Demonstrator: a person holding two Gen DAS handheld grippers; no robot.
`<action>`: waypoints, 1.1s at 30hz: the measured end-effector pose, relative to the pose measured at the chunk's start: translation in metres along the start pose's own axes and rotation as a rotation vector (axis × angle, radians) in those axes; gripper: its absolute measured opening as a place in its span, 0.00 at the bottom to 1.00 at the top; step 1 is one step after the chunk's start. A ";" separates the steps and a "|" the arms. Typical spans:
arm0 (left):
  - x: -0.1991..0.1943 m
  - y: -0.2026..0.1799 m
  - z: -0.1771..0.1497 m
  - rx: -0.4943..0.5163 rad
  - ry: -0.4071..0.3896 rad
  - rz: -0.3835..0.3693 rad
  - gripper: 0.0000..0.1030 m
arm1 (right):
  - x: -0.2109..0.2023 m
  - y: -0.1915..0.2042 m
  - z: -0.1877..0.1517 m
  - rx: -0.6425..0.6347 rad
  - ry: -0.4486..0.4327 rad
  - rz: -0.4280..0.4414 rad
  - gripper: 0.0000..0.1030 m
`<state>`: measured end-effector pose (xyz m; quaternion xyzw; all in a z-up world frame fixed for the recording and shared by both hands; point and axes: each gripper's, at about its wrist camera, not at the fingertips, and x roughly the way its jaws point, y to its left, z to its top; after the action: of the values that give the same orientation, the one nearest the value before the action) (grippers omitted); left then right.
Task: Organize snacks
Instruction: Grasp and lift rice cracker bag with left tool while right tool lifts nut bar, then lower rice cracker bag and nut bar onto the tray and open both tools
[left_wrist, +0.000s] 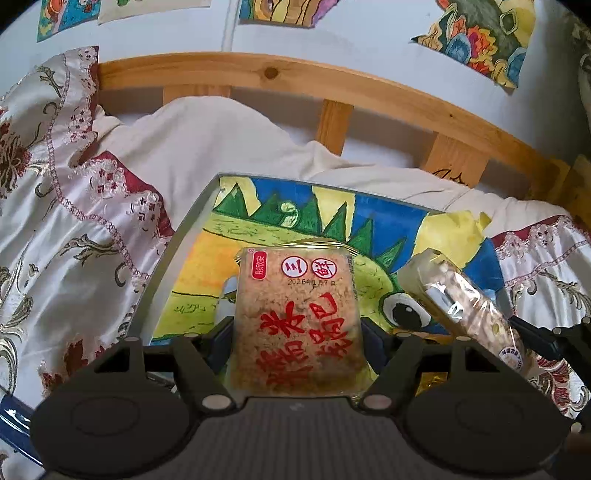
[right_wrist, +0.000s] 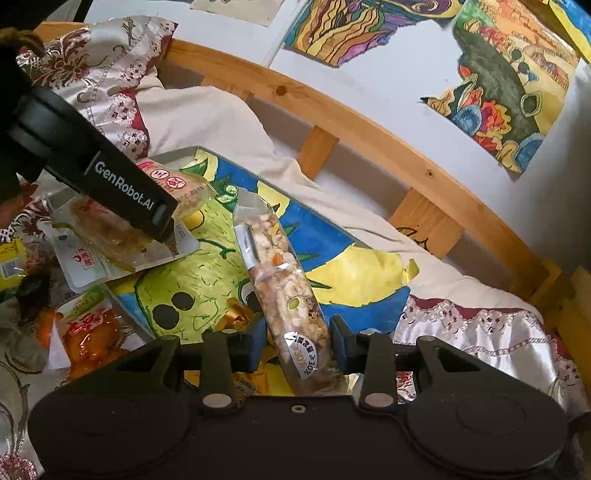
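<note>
My left gripper (left_wrist: 297, 332) is shut on a square snack packet (left_wrist: 295, 317) with red characters and holds it over a grey tray (left_wrist: 192, 229) lined with a bright dinosaur drawing. In the right wrist view the same packet (right_wrist: 181, 186) shows at the upper left, behind one of the left gripper's black fingers (right_wrist: 129, 192). My right gripper (right_wrist: 295, 347) is shut on a long clear nut bar (right_wrist: 284, 291), which points out over the tray's (right_wrist: 177, 152) drawing. In the left wrist view, the bar (left_wrist: 465, 306) slants in from the right.
The tray lies on a bed with a patterned white and red cover (left_wrist: 74, 229), and a wooden headboard (left_wrist: 332, 85) stands behind it. A clear packet of brownish food (right_wrist: 107, 236), an orange packet (right_wrist: 88, 332) and a gold-wrapped sweet (right_wrist: 236, 317) lie by the tray's left edge.
</note>
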<state>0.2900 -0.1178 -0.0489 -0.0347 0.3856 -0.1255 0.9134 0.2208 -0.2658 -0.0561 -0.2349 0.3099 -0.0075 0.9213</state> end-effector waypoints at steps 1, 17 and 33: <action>0.002 0.000 0.001 0.001 0.008 0.002 0.72 | 0.003 0.000 0.000 0.003 0.005 0.001 0.38; 0.025 -0.018 -0.002 0.074 0.032 0.046 0.72 | 0.025 0.003 -0.004 0.028 0.048 0.015 0.38; 0.031 -0.021 -0.005 0.109 0.031 0.047 0.73 | 0.030 0.003 -0.006 0.038 0.042 0.017 0.39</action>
<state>0.3026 -0.1457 -0.0704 0.0260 0.3930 -0.1251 0.9106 0.2418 -0.2709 -0.0784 -0.2143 0.3311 -0.0106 0.9189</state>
